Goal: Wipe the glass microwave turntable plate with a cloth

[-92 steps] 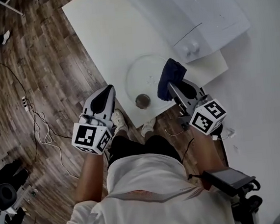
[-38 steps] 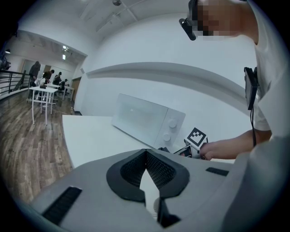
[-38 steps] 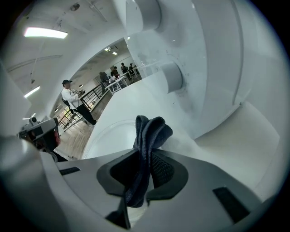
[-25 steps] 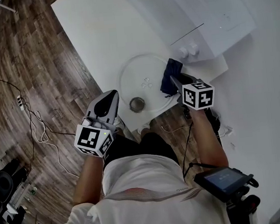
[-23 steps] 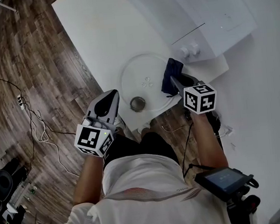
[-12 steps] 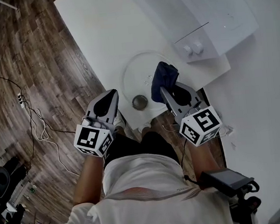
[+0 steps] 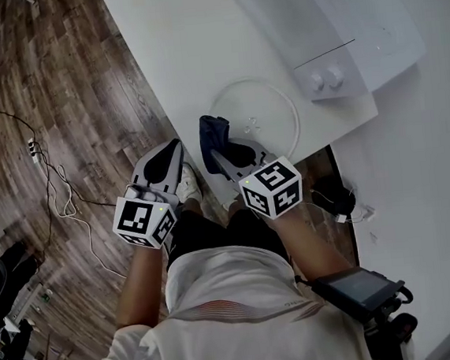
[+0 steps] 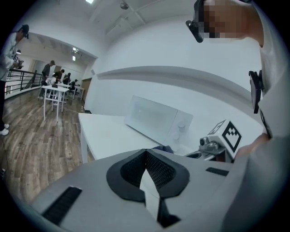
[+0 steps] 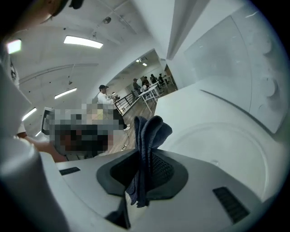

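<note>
The round glass turntable plate (image 7: 275,109) lies flat on the white table (image 7: 196,43), in front of the microwave. My right gripper (image 7: 216,154) is shut on a dark blue cloth (image 7: 213,135), which stands bunched above its jaws at the plate's near-left rim, close to the table's edge. In the right gripper view the cloth (image 9: 147,136) is pinched upright between the pads, with the plate (image 9: 222,142) beyond and to the right. My left gripper (image 7: 174,148) hangs off the table's edge over the floor, left of the cloth. Its jaws (image 8: 146,153) are shut with nothing between them.
A white microwave (image 7: 328,15) stands at the table's far right side, its knobs facing the plate. Wooden floor (image 7: 58,88) with a loose cable (image 7: 56,191) lies left of the table. The person's feet are under the table's near edge.
My right gripper has swept the cloth leftward, from the plate's right side across it to its near-left rim. The left gripper has stayed where it was, shut.
</note>
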`<state>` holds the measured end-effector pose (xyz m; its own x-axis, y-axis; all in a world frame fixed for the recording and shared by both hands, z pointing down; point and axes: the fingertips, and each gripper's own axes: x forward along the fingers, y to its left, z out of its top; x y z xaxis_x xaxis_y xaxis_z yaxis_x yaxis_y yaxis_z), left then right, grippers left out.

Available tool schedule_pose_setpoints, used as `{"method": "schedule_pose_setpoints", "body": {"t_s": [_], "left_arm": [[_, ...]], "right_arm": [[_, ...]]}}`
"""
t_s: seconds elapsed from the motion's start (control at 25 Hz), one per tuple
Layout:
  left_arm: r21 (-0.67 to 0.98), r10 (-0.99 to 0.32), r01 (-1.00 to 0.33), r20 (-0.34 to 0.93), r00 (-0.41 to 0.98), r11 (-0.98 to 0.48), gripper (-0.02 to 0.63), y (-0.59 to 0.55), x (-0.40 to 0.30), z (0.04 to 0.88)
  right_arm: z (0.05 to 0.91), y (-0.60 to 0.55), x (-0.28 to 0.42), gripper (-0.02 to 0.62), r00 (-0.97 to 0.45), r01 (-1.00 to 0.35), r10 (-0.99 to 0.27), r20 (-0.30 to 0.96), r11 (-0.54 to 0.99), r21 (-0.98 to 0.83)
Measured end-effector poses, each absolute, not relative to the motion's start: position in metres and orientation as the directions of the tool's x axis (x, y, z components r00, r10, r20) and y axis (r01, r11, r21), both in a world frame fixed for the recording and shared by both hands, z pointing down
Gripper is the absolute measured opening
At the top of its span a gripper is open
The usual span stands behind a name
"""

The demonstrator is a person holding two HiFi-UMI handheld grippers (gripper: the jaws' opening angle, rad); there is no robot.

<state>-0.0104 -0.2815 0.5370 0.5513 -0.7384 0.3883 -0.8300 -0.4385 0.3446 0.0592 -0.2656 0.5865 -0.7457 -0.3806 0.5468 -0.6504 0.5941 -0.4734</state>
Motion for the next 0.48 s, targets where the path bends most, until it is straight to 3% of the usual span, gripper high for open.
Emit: {"method": "schedule_pose_setpoints", "body": {"t_s": [0.48], "left_arm": [[0.372,-0.713,-0.809,0.391,0.581,-0.455,0.011,-0.268,-0.009,0.541]], "right_arm": [[0.637,-0.259,0.078,0.061,-0.667,-0.737,-0.342,0.663,0.439,-0.515]]}}
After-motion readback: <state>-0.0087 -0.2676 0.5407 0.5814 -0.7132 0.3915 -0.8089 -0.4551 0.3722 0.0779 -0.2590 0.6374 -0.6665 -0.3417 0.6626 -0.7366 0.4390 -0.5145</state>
